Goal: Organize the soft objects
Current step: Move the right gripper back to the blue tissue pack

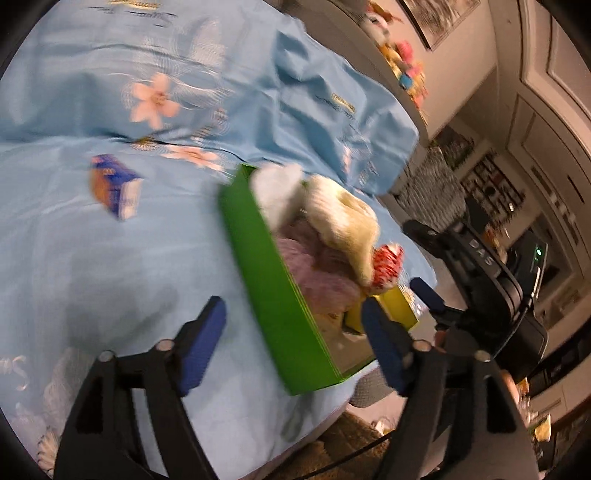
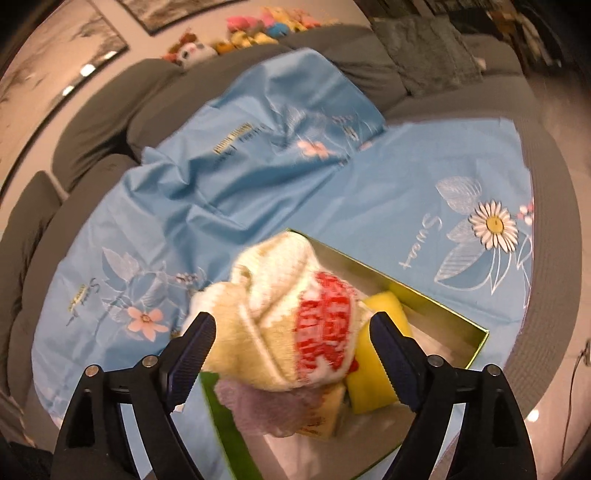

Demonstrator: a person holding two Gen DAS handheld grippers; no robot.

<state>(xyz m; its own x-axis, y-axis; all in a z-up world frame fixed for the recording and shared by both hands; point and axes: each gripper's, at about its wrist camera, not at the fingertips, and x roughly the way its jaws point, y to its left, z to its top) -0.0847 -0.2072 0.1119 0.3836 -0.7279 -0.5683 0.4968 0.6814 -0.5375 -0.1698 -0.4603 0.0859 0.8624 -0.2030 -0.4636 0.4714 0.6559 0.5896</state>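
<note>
A green box [image 1: 266, 266] [image 2: 476, 336] lies on the blue flowered sheet. It holds a cream sock with red pattern [image 2: 295, 317] [image 1: 343, 218], a purple fluffy item [image 2: 273, 402] [image 1: 321, 280], a yellow sponge [image 2: 373, 376] [image 1: 395, 310] and a white fluffy piece [image 1: 277, 184]. My right gripper [image 2: 291, 358] is open just above the sock, with the sock lying between its fingers. My left gripper [image 1: 291, 347] is open over the box's near wall. The right gripper also shows in the left wrist view [image 1: 436, 295].
A small blue and orange packet [image 1: 114, 184] lies on the sheet [image 1: 92, 258] [image 2: 369, 192] left of the box. Grey sofa cushions [image 2: 110, 110] curve behind, with plush toys [image 2: 258, 29] on the backrest. The sheet's edge and floor are at right.
</note>
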